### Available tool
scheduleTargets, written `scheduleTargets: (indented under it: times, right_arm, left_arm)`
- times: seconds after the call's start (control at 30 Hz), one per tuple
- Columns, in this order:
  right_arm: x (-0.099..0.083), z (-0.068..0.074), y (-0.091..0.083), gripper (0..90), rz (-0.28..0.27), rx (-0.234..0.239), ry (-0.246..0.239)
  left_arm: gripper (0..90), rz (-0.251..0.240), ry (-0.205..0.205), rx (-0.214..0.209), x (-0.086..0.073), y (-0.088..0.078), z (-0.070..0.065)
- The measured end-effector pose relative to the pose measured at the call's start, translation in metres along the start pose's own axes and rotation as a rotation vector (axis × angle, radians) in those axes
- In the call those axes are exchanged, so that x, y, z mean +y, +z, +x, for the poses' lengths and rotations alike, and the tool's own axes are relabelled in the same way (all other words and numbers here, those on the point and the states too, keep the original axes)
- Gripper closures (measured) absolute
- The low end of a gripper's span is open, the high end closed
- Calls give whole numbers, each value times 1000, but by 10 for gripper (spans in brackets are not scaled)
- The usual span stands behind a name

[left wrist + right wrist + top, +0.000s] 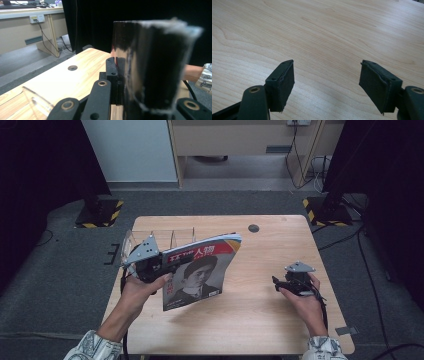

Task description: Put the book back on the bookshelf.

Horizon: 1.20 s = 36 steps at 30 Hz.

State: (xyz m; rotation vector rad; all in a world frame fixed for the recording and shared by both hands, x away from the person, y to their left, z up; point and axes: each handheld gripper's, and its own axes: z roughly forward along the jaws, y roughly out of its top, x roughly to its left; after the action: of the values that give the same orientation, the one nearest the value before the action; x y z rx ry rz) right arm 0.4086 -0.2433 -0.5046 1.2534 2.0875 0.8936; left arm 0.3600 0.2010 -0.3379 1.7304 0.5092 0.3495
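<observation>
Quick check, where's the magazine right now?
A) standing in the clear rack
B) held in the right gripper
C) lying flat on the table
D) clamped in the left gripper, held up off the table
D: the left gripper is shut on the magazine, holding it up above the wooden table, in front of the clear rack; the right gripper stands open with nothing between its jaws.

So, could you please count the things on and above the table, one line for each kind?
Magazine: 1, held upright by the left gripper
Clear acrylic rack: 1
Grippers: 2, counting the right gripper, open
Total: 4
</observation>
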Motion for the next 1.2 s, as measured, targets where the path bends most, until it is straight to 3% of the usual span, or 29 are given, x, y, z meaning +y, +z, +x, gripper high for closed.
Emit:
scheduleTargets:
  times: [0.6,0.9,1.2]
  right_arm:
    - [-4,0,5,250,22,6,8]
    - [-7,0,9,179,19,62,51]
    - [-9,1,11,162,15,98,39]
  left_arm:
    - [863,-6,-10,33,-13,-31,7]
    - [863,-20,-8,48,-13,-46,8]
    - [863,-33,-16,77,-18,-65,12]
